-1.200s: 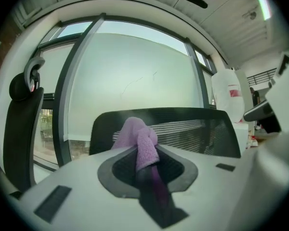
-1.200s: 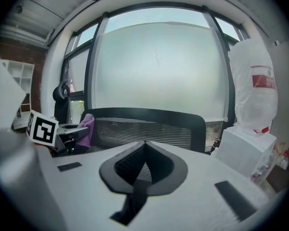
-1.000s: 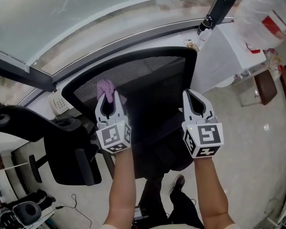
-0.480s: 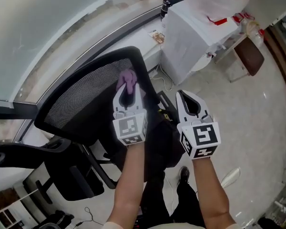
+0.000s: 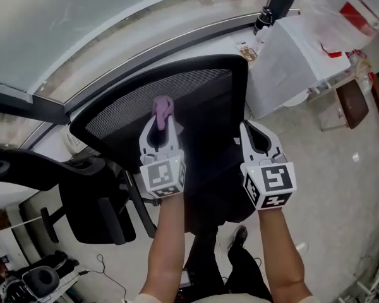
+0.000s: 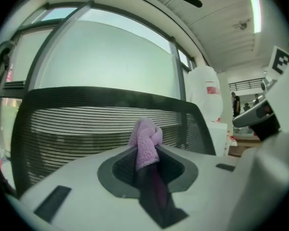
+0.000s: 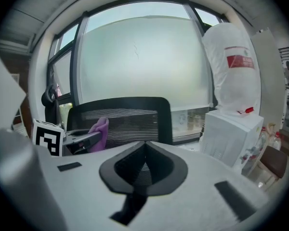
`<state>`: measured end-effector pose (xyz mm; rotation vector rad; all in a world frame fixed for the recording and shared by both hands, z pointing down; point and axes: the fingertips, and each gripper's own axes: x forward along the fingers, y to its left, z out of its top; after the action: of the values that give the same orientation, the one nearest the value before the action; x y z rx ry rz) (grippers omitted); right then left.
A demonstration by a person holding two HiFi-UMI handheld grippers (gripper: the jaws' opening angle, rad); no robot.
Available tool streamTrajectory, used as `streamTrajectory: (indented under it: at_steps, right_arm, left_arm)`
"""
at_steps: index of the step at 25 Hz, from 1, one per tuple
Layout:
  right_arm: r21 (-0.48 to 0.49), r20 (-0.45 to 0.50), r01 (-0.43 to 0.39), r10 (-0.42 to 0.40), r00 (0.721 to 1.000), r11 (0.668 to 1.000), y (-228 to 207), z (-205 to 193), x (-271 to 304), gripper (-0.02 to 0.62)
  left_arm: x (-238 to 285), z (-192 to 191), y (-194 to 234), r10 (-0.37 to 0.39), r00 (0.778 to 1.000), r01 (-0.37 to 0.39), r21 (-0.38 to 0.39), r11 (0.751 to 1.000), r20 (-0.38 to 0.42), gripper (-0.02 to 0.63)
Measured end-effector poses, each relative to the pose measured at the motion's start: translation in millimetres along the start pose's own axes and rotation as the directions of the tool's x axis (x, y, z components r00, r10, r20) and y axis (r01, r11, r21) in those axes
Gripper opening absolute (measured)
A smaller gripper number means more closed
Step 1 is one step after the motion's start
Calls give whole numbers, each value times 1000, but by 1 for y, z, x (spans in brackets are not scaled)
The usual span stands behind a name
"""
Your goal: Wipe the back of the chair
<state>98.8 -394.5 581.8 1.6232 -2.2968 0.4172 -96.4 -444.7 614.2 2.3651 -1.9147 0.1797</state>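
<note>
Left tool (image 5: 162, 120) (image 6: 145, 146): jaws pressed together on a purple cloth (image 5: 162, 106) (image 6: 145, 139). A knotted tuft of the cloth stuck out past the tips, and the rest ran back down the slot between the jaws.

Chair back (image 5: 177, 90) (image 6: 86, 124) (image 7: 130, 121): black frame with ribbed mesh, facing the person and standing just in front of a frosted window pane (image 5: 82, 17). In the head view the cloth tuft lay over the upper middle of the mesh. In the left gripper view it sat directly before the ribs, below the top rail. Whether the cloth touched the mesh could not be confirmed from any view.

Right tool (image 5: 256, 131) (image 7: 144, 165): jaws closed tip to tip, with nothing between them. It was held beside the left tool, off the right edge of the chair back and lower than the cloth. In the right gripper view the left tool and its cloth (image 7: 100, 129) appeared at the left, in front of the mesh.

Surroundings:
- A white cabinet (image 5: 290, 62) stood right of the chair with a white plastic bag (image 5: 354, 11) with red print on top.
- A brown stool (image 5: 352, 106) stood beyond the cabinet, on the pale floor (image 5: 341, 188).
- A second black chair (image 5: 88, 201) stood at the lower left.
</note>
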Motion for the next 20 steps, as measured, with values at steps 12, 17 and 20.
streamTrajectory:
  at_steps: [12,17,20]
  right_arm:
    - [-60,-18,-153,152,988,986,118,-1,52,-5]
    - [-48,-18,-107,106,994,993,91,-6,45,-5]
    - [-34,-24,-53,53,998,998,56,-13,33,-5]
  left_arm:
    - [-75,-8,163,272,962,-271,-17,962,11,86]
    - [-53,-8,134,235,972,-234,-50,971,15,86]
    - [-28,-7,89,164,986,-162,-77,984,23,86]
